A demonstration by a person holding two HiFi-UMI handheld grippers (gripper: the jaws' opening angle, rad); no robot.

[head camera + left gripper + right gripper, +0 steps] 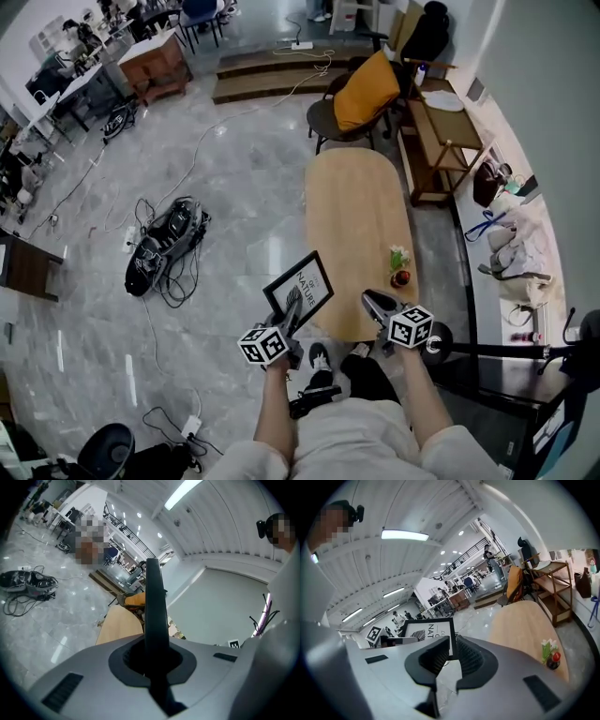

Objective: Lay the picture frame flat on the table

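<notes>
Marble floor (234, 187) surrounds the oval light-wood table (361, 206); just off its near end the left gripper (292, 307) pinches the black-rimmed picture frame (302, 284) by its edge, while the right gripper (377, 302) is closed and empty. The frame is likely light, stiff and fragile, so hold the rim.

Picture frame (302, 284): one is counted.
Grippers: two are counted, left gripper (293, 311) and right gripper (372, 300).
Oval table (352, 206): one is counted.
Small flower pot (400, 274): one is counted.
Yellow cushion (367, 89): one is counted.

Table (352, 206) top mostly bare; small flower pot (400, 270) near right edge, at close end. Chair (361, 98) stands at far end.
</notes>
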